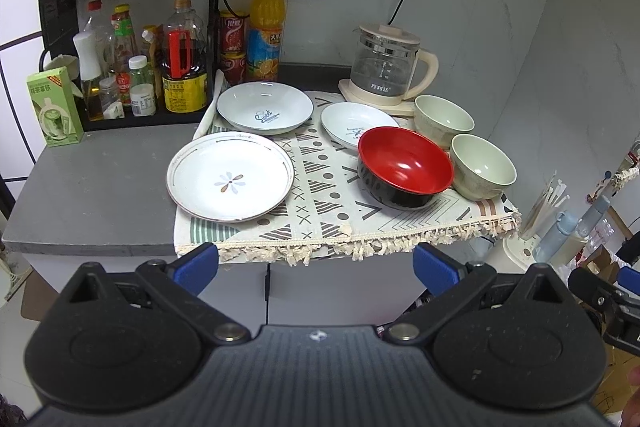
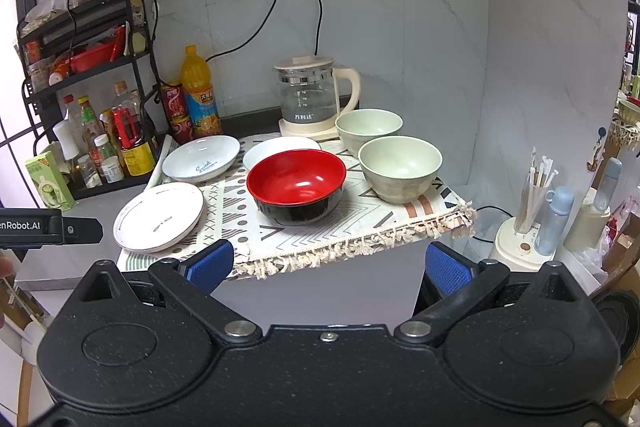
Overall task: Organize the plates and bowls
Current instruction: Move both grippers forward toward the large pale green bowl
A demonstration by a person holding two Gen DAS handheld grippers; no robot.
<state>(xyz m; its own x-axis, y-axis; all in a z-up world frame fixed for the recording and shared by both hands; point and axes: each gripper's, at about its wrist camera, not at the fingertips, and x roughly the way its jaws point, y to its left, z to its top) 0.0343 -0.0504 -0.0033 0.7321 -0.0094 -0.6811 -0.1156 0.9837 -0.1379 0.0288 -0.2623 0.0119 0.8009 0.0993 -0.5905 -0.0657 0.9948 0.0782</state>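
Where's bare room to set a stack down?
Bare grey counter left of the flower plate, before the bottle rack. A cloth strip between that plate and the red bowl. Crowded around the green bowls and kettle.

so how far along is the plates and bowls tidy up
Nothing looks done yet. The three plates, flower plate included, lie apart on the cloth; the red bowl and two green bowls stand unstacked. Nothing in hand: left gripper and right gripper are open, short of the counter. All stacking remains.
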